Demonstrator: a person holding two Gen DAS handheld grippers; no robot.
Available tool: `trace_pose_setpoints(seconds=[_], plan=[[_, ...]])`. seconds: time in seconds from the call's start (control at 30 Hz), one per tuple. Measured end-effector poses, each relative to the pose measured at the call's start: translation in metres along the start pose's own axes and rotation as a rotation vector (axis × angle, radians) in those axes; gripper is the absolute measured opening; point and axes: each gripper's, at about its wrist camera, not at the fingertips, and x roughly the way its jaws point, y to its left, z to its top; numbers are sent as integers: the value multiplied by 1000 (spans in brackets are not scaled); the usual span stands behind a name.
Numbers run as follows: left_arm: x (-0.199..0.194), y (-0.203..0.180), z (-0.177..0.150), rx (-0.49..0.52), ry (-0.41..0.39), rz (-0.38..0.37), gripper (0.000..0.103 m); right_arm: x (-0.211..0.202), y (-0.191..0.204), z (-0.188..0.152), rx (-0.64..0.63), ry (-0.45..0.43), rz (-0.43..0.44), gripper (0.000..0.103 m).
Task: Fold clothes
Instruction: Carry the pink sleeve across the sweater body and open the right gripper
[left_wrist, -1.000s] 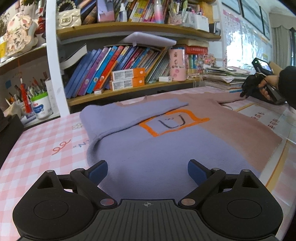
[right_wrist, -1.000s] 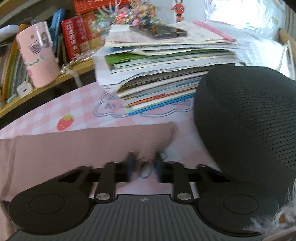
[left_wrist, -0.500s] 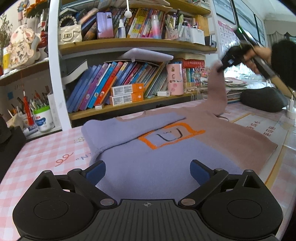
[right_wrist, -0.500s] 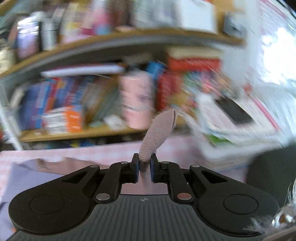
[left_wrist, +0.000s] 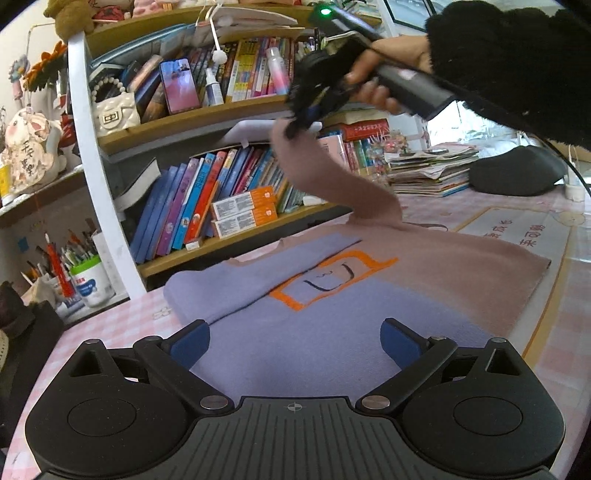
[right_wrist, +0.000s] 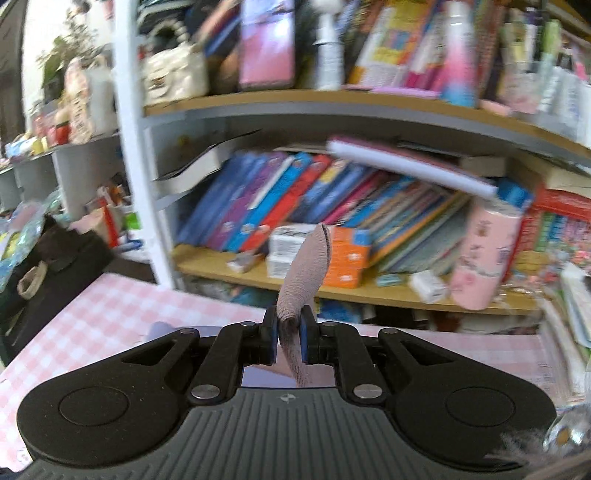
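Note:
A sweater (left_wrist: 388, 295), half lilac and half dusty pink with an orange square motif, lies flat on the pink checked table (left_wrist: 110, 332). Its lilac sleeve (left_wrist: 266, 273) is folded across the chest. My right gripper (right_wrist: 288, 341) is shut on the pink sleeve cuff (right_wrist: 308, 266) and holds it high above the sweater; it shows in the left wrist view (left_wrist: 299, 122) with the pink sleeve (left_wrist: 332, 177) stretched up from the shoulder. My left gripper (left_wrist: 293, 338) is open and empty, low over the sweater's lilac hem.
A bookshelf (left_wrist: 229, 184) full of books stands right behind the table. A pen cup (left_wrist: 90, 280) stands at the left. A stack of papers (left_wrist: 428, 170) and a dark cushion (left_wrist: 517, 171) lie at the right. A black bag (right_wrist: 55, 266) sits at the table's left edge.
My right gripper has closed on the pink cuff, lifted it off the table and carried it up and to the left over the sweater. My left gripper stays open in place.

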Motion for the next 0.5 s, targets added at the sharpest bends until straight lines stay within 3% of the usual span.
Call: trace_pose_setpoints(seconds=[0.5], plan=[[0,2,0,-13,-2,4,102,53,45,-27,15,111,123,13]])
